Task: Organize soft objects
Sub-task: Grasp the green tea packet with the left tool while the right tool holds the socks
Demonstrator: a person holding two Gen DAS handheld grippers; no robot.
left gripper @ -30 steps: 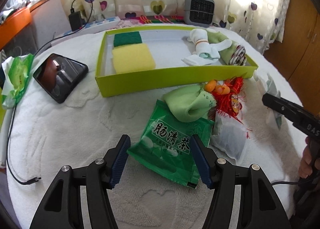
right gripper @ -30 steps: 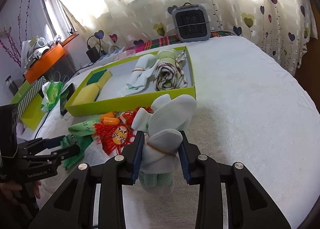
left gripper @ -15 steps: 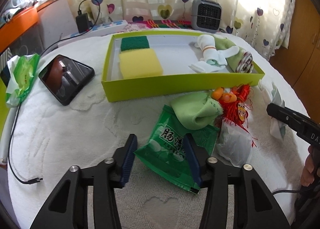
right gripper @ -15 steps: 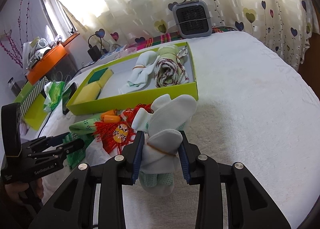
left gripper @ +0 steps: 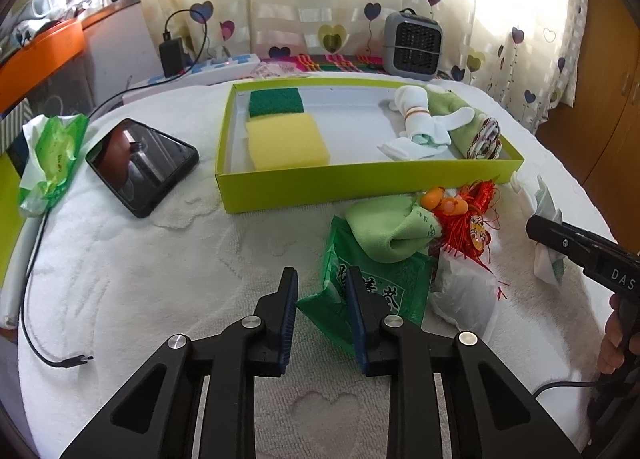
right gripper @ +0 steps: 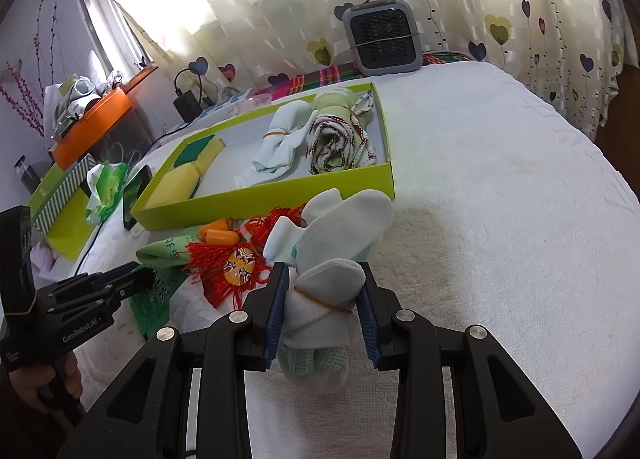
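Note:
A lime green tray on the white towel holds a yellow sponge, a green scouring pad, a sock bundle and a rolled cloth. In front of it lie a green tea packet, a folded green cloth, a red tassel ornament and a white pouch. My left gripper is closing on the tea packet's left edge, lifting it. My right gripper is shut on a white sock bundle held with a rubber band, just right of the pile.
A black phone and a green tissue pack lie left of the tray, with a charging cable near the towel's edge. A grey fan heater stands behind the tray. Open white towel lies to the right.
My left gripper has narrowed from wide open and moved onto the tea packet's left edge, which now lifts. My right gripper keeps holding the sock bundle, nearly still.

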